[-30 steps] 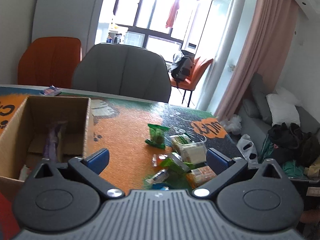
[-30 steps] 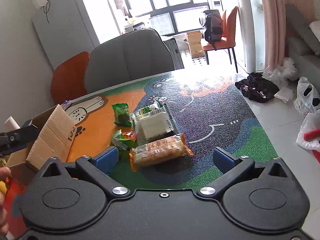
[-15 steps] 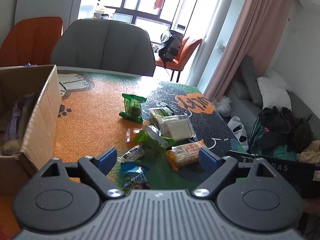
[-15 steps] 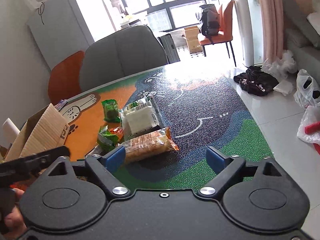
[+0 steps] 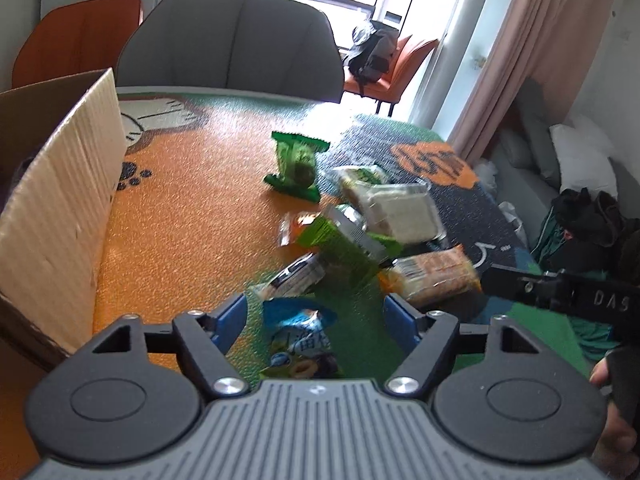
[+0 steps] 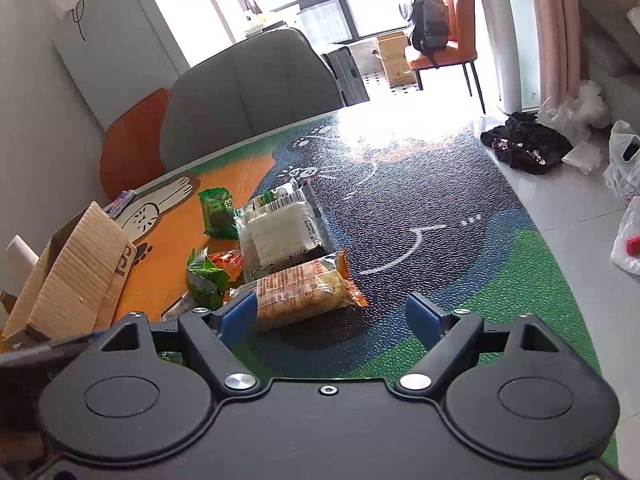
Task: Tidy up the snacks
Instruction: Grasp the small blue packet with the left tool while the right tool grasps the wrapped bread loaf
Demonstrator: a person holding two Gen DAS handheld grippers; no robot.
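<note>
I'm getting hard daylight from the windows (image 6: 340, 8), glare on the table (image 6: 400, 136), motion-blurred snacks (image 5: 348, 240), bent fisheye edges

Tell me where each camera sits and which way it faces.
Left wrist: on the left gripper, low over the table, facing a blue packet between its open fingers; cardboard box left.
Right wrist: on the right gripper, facing an orange packet.
Shared: the snack pile, box, grey chair.
</note>
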